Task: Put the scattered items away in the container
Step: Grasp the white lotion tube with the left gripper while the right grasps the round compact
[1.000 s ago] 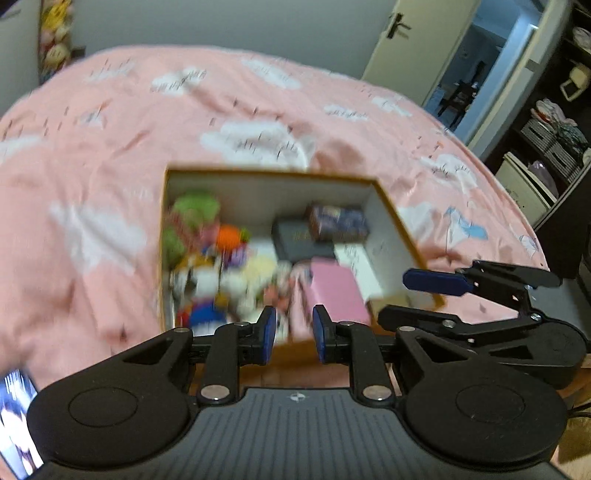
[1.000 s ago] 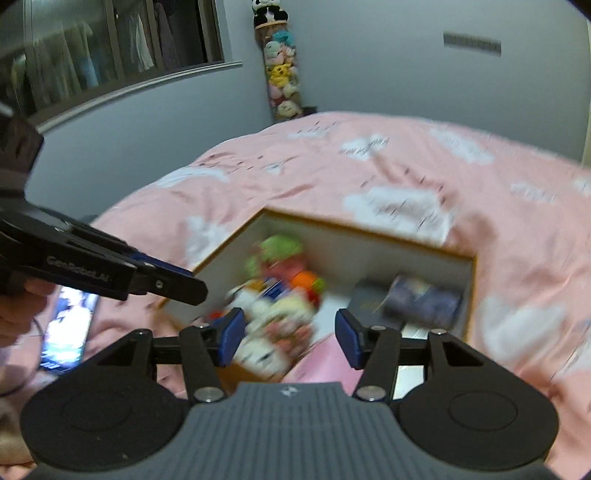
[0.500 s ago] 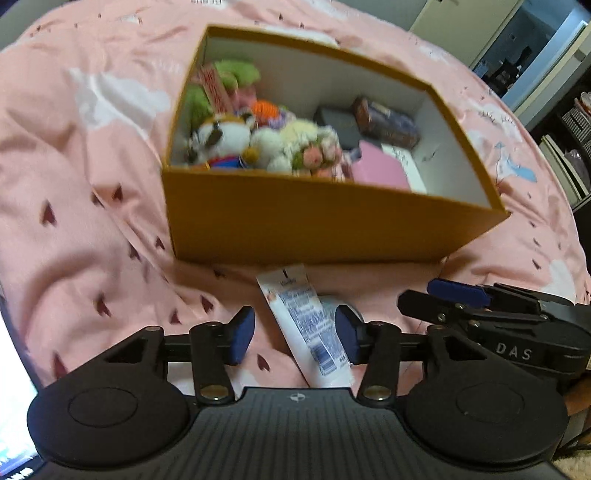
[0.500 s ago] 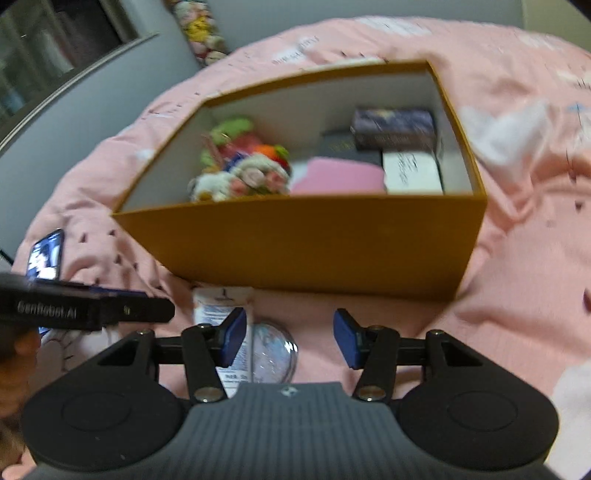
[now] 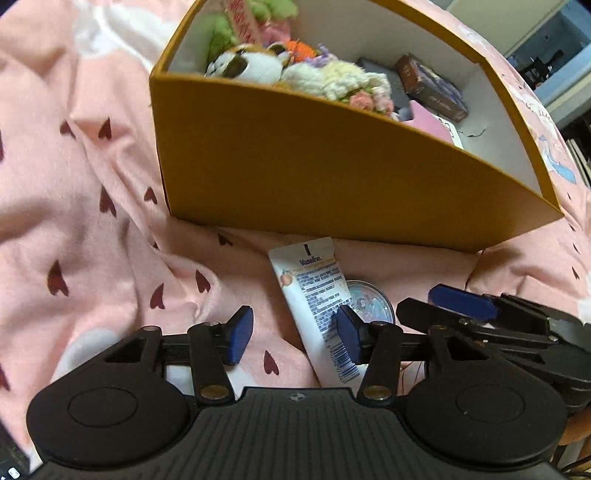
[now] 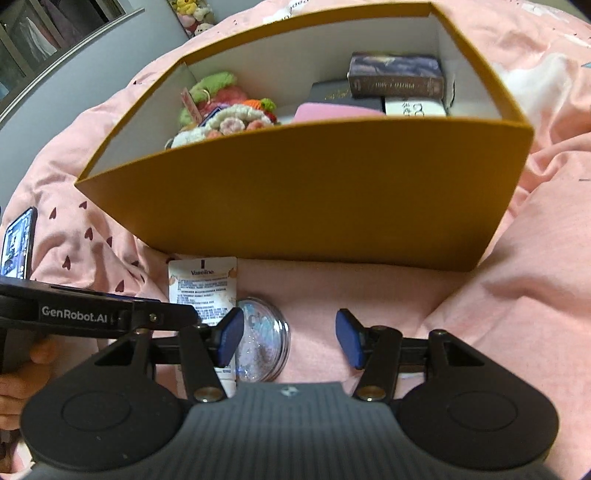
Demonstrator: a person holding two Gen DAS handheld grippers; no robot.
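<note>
On the bed [image 5: 92, 206], just short of the box's [image 5: 332, 177] near wall, a white tube [image 5: 317, 302] lies flat with its crimped end almost at the foot of that wall and its cap end running under the left gripper [image 5: 295, 334]. A round clear case [image 6: 264, 343] lies just beside the tube on its right, touching or slightly overlapping it; I cannot tell which.

The left gripper is released, jaws apart with nothing pressed between the pads; the tube lies below, nearer the right pad. The right gripper [image 6: 288, 338] is likewise released, its left pad over the case's edge, bare cover under the rest of the gap. The two grippers sit close side by side, each showing at the edge of the other's view, so room between them is tight. The strip of bed between them and the box is narrow.

The box's near wall stands tall and orange, white inside. Plush toys [image 5: 258, 66] fill its left part. Small boxes [image 6: 395, 79] and a pink item [image 6: 332, 110] fill the right.

The cover is pink with dark hearts and white patches, rumpled into folds to the left of the box and to its right. A phone [image 6: 16, 243] lies on it, lit, well to the left. Behind the bed are a grey wall and a stack of plush toys [image 6: 192, 14].
</note>
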